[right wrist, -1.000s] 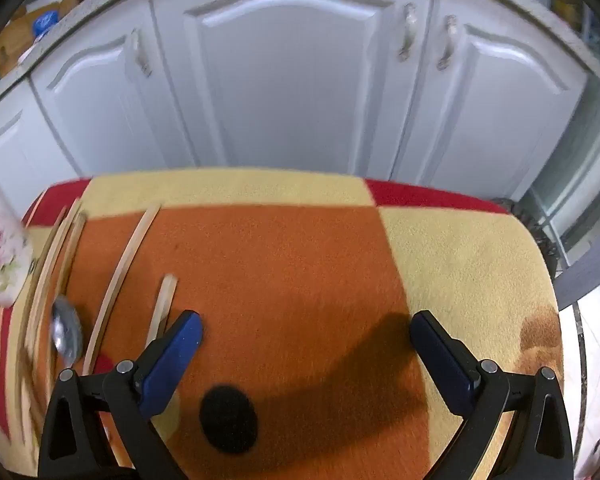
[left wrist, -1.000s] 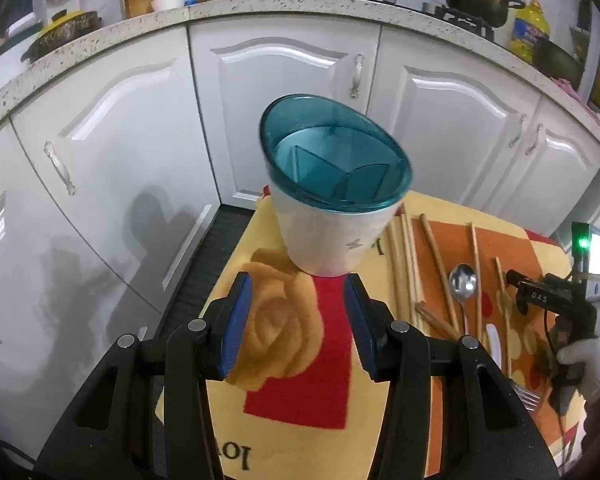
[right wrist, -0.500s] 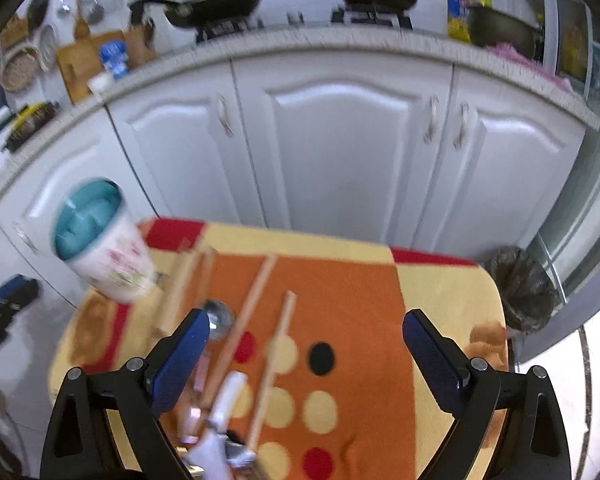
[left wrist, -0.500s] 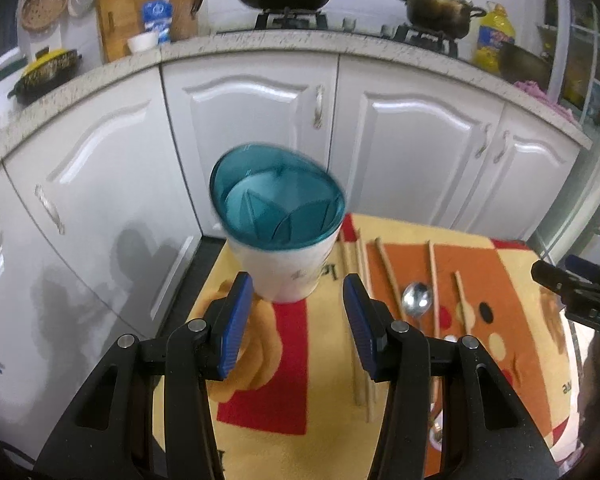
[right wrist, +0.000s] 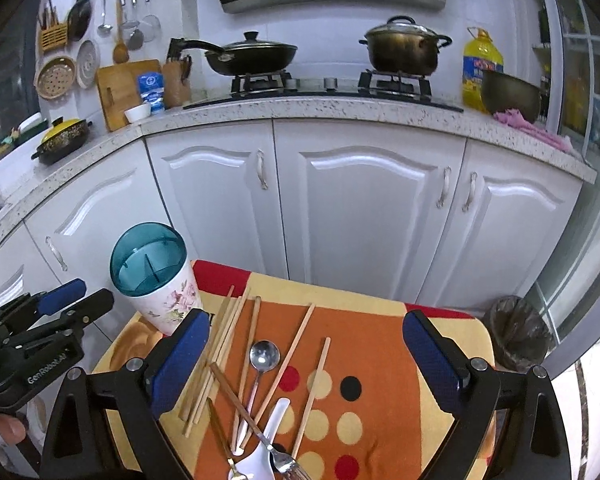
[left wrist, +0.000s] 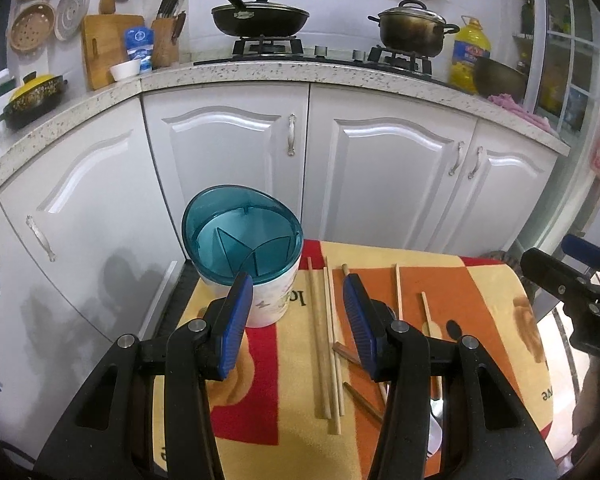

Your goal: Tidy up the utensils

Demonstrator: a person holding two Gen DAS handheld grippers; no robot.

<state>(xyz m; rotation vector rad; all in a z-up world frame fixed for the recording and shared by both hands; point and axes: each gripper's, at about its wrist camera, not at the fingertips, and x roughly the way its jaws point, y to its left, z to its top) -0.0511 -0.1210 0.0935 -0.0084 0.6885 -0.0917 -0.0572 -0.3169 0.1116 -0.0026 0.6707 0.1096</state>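
Utensil holder (right wrist: 162, 280): white, pink floral print, teal translucent insert. Cloth (right wrist: 372, 340): orange/yellow/red blocks, red, cream, black dots. Chopsticks (right wrist: 296, 356) pale wood. Gripper pads (left wrist: 236, 320) blue.

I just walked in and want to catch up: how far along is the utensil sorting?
Nothing looks sorted yet: the teal-rimmed holder shows only bare dividers. Nothing is in hand either; the left gripper and right gripper are both open. The chopsticks, spoon and fork lie loose on the cloth.
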